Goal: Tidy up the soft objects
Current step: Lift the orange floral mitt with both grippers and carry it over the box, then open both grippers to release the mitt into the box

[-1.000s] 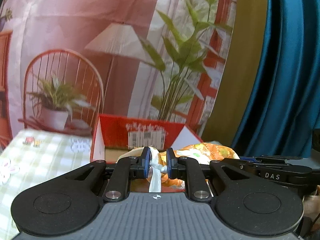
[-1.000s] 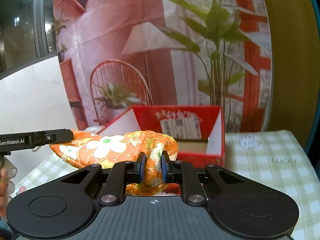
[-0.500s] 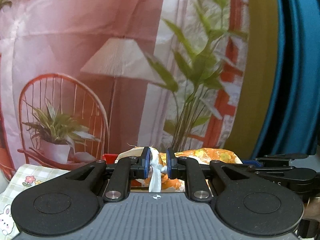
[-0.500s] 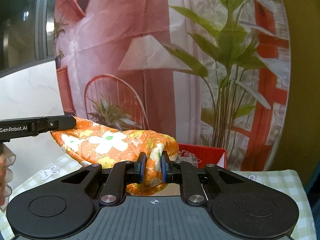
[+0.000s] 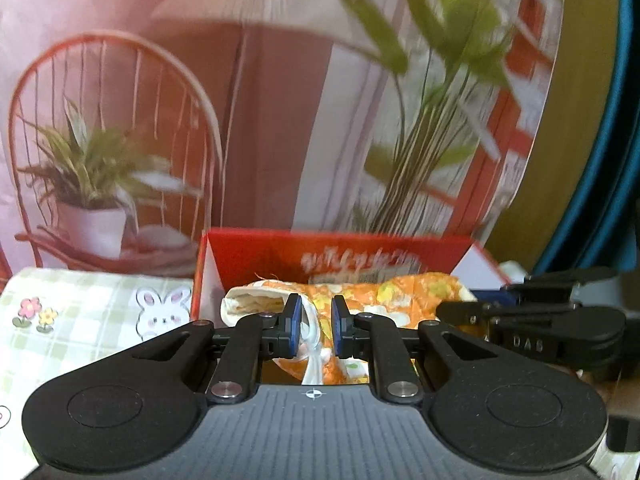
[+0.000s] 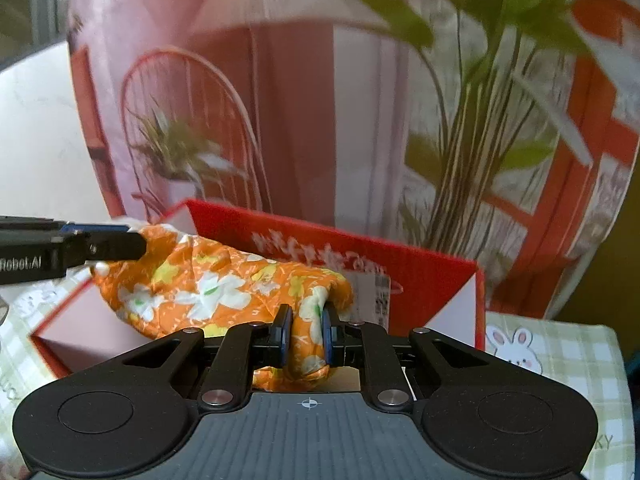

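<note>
An orange floral cloth (image 6: 208,284) hangs stretched between both grippers, above the open red cardboard box (image 6: 420,276). My right gripper (image 6: 305,330) is shut on one bunched end of it. My left gripper (image 5: 314,326) is shut on the other end, where the pale lining and a white strip of the cloth (image 5: 360,304) show. In the left wrist view the red box (image 5: 260,252) stands just behind the cloth. The right gripper's black body (image 5: 532,332) shows at the right edge there, and the left gripper's body (image 6: 48,256) at the left edge of the right wrist view.
The box stands on a green checked tablecloth with rabbit prints (image 5: 80,320), also seen as tablecloth (image 6: 560,360) right of the box. Behind it hangs a printed backdrop of a chair, lamp and plants (image 5: 280,120). A blue curtain (image 5: 612,160) hangs at the right.
Both grippers carried the cloth forward and down toward the red box, which now looms larger and sits directly under the cloth. Both grips stayed shut.
</note>
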The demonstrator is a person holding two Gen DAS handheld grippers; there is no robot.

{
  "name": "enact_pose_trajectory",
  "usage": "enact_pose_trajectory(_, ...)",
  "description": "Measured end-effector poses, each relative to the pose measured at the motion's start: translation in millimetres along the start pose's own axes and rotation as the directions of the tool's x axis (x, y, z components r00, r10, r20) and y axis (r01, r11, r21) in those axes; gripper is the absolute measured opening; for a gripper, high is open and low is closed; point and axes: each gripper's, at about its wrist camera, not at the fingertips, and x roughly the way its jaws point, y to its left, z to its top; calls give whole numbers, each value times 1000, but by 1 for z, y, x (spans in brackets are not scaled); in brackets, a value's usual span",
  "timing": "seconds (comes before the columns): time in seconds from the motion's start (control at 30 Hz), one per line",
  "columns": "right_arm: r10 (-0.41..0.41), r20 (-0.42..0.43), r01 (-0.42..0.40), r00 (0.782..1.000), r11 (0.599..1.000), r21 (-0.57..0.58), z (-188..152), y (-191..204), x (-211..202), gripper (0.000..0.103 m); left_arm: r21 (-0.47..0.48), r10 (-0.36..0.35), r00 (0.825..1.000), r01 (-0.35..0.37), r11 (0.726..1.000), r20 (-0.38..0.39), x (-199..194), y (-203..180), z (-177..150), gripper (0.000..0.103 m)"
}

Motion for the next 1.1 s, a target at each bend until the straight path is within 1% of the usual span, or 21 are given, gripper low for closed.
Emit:
enact_pose_trajectory(0.1, -8, -59, 9, 998, 1000, 5, -1, -2, 17, 14, 11, 0, 999, 0, 1000, -45, 11, 3, -4, 17)
enact_pose_trajectory(0.2, -19, -102, 19, 995, 1000, 2, -3, -3, 28, 14, 21, 7, 998, -5, 1000, -66, 15, 4, -5, 19)
enact_pose_trajectory(0.23, -26, -116, 26, 993, 1000, 0, -3, -3, 31, 15, 24, 10, 997, -9, 1000, -70, 16, 4, -5, 20)
enact_pose_trajectory(0.27, -35, -125, 35, 992, 999, -3, -3, -2, 33, 16, 27, 13, 997, -11, 1000, -75, 17, 3, -5, 26)
enact_pose_trajectory(0.3, -43, -127, 43, 991, 999, -5, -2, -1, 33, 21, 30, 13, 997, -11, 1000, -76, 16, 3, -6, 34)
enact_pose_trajectory(0.4, -72, -116, 71, 991, 997, -12, -1, 2, 30, 32, 44, 15, 998, -12, 999, -64, 11, -1, -5, 48)
enact_pose_trajectory(0.43, -77, -116, 77, 990, 997, -10, 0, 2, 29, 37, 49, 19, 998, -16, 999, -60, 8, -3, -5, 49)
enact_pose_trajectory(0.5, -88, -111, 87, 990, 996, -10, -1, 2, 26, 42, 57, 19, 999, -17, 998, -49, 1, -6, -4, 54)
enact_pose_trajectory(0.57, -99, -101, 98, 990, 995, -11, -1, 2, 21, 44, 65, 24, 999, -22, 998, -42, -6, -10, -2, 56)
enact_pose_trajectory(0.67, -98, -82, 98, 992, 995, -10, -2, 4, 9, 50, 72, 34, 999, -32, 997, -28, -18, -14, -2, 66)
enact_pose_trajectory(0.73, -102, -64, 101, 993, 995, -15, -3, 6, 0, 58, 73, 37, 999, -36, 997, -17, -27, -16, -2, 72)
enact_pose_trajectory(0.8, -106, -46, 105, 993, 994, -16, -4, 9, -10, 64, 75, 41, 999, -40, 996, -8, -36, -18, -2, 81)
enact_pose_trajectory(0.83, -108, -40, 108, 993, 994, -15, -5, 9, -15, 69, 77, 43, 999, -43, 996, -4, -40, -19, -3, 84)
enact_pose_trajectory(0.87, -111, -30, 111, 993, 994, -10, -6, 10, -21, 71, 79, 47, 999, -47, 996, 0, -45, -20, -3, 88)
enact_pose_trajectory(0.9, -111, -18, 111, 994, 994, -2, -7, 10, -27, 75, 80, 50, 999, -50, 996, 4, -50, -21, -4, 92)
enact_pose_trajectory(0.93, -109, -9, 109, 994, 994, 4, -8, 11, -32, 82, 80, 51, 999, -51, 995, 9, -54, -22, -4, 94)
enact_pose_trajectory(0.97, -107, 5, 107, 994, 994, 12, -10, 11, -39, 86, 77, 50, 999, -51, 996, 14, -59, -23, -5, 98)
enact_pose_trajectory(1.0, -105, 19, 105, 994, 994, 17, -11, 11, -45, 94, 73, 49, 999, -50, 996, 18, -63, -24, -6, 100)
enact_pose_trajectory(1.03, -103, 36, 102, 994, 995, 20, -13, 12, -53, 100, 67, 47, 999, -49, 997, 19, -68, -25, -7, 100)
enact_pose_trajectory(1.07, -102, 47, 102, 994, 995, 22, -15, 12, -58, 102, 61, 49, 999, -50, 997, 17, -71, -26, -9, 101)
enact_pose_trajectory(1.1, -101, 58, 100, 993, 995, 24, -17, 13, -64, 102, 57, 52, 999, -53, 997, 15, -74, -27, -10, 103)
